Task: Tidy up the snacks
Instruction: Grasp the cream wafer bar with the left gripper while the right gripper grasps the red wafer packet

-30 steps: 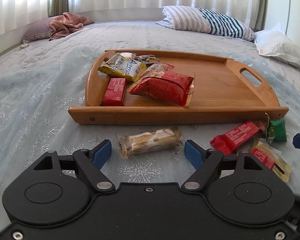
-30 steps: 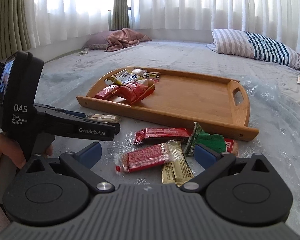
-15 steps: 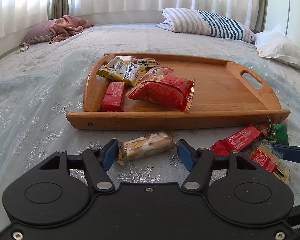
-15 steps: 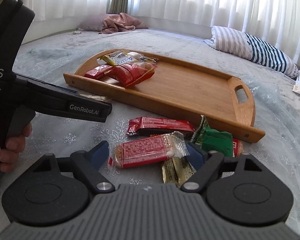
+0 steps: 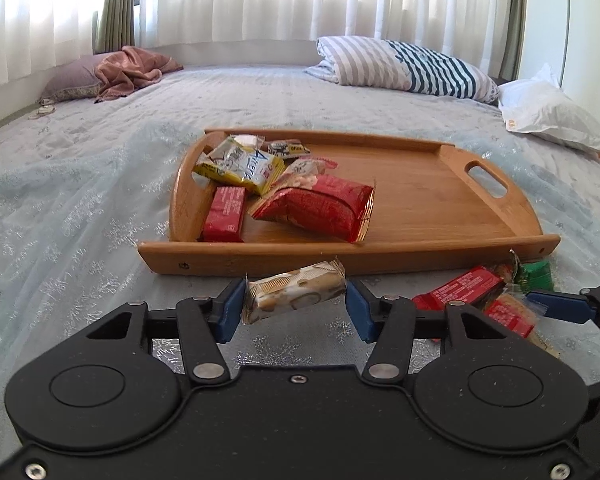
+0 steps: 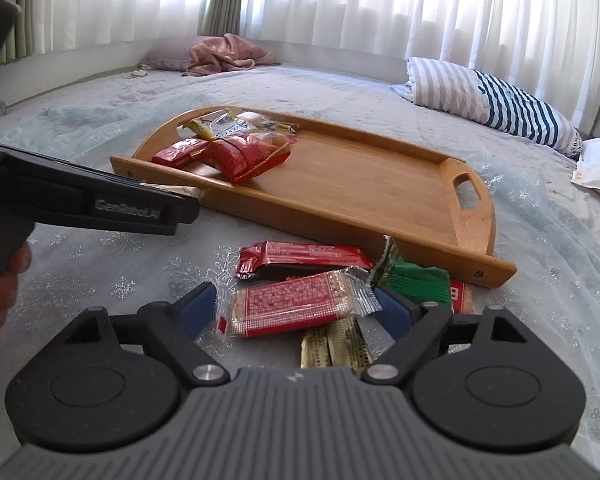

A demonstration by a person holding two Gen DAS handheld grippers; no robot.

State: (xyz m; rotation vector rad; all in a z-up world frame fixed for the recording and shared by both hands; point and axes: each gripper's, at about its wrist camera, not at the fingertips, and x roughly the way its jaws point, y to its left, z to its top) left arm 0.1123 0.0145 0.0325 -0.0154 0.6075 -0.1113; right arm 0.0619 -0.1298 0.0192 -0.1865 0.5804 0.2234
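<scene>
"GenRobot.AI" stands on the left tongs (image 6: pixel 148 216).

I count one wooden tray (image 5: pixel 440 208), five snack packets in it (image 5: pixel 316 208), six loose snack packets on my bedspread (image 6: pixel 296 308), three pillows (image 5: pixel 412 66), two grippers (image 5: pixel 296 308).

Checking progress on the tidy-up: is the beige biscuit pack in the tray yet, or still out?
Out. The biscuit pack sits between the left gripper's closing jaws, on the near side of the tray wall.
</scene>
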